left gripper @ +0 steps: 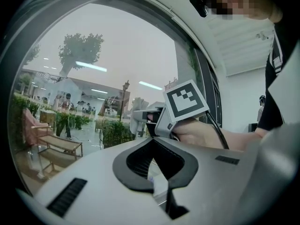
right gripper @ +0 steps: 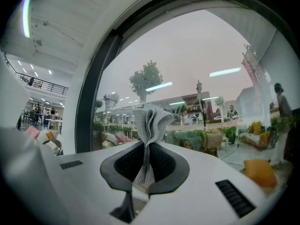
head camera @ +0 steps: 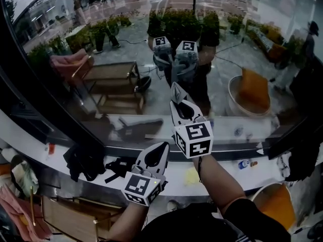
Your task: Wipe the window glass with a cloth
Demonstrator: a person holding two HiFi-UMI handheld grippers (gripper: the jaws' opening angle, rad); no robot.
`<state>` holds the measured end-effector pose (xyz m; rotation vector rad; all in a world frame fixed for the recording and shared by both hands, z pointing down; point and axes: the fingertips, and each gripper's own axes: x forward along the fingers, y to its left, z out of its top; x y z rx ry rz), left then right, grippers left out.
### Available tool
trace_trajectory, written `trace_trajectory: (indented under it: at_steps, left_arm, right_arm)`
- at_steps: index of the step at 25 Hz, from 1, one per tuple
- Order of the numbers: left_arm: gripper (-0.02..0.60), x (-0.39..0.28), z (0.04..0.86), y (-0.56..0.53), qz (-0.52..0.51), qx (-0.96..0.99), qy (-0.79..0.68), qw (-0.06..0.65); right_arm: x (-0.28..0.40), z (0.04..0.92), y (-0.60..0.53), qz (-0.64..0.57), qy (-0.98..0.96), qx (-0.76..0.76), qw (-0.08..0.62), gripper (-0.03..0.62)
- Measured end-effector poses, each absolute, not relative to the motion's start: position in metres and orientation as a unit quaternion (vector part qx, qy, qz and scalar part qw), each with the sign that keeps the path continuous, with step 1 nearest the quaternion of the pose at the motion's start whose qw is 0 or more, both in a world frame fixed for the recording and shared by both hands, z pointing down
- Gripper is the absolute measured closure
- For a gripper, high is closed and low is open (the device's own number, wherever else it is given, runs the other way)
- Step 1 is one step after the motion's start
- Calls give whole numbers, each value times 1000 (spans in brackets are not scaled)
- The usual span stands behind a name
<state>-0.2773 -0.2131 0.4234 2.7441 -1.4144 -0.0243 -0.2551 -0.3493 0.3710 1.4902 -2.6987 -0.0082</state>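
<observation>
Right gripper view alone shows right claw [right gripper: 146,167] pinching the grey cloth [right gripper: 151,123]; left claw [left gripper: 153,165] pressed together.

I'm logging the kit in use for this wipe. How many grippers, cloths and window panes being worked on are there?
grippers: 2, the left gripper and the right gripper
cloth: 1, grey, clamped in the right gripper
window glass: 1
total: 4
</observation>
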Motion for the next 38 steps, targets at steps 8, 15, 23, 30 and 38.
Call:
trace_trajectory:
  at_steps: [8,15,23,30,38]
  left_arm:
    - [574,-267,403,-224,-22,896,-444,9]
    - [574,-257,379,-235,-38,906,-422,-17]
    - [574,-250,376,-241,-37,912,-408,-13]
    - [574,-256,394,-240,-29,909,-415,12]
    - [574,-256,398,-241,-29,908,-418,25]
  right_arm:
    - [-239,337,-351,-15,-869,494,5,549]
    - [-234,313,-356,-28,-864,502,-3,549]
    - [-230,314,-372,-27,-856,516,14,549]
    - [-226,316,-373,-33,-849,528,12,549]
    - [-214,323,-378,-21,-846,533,12,549]
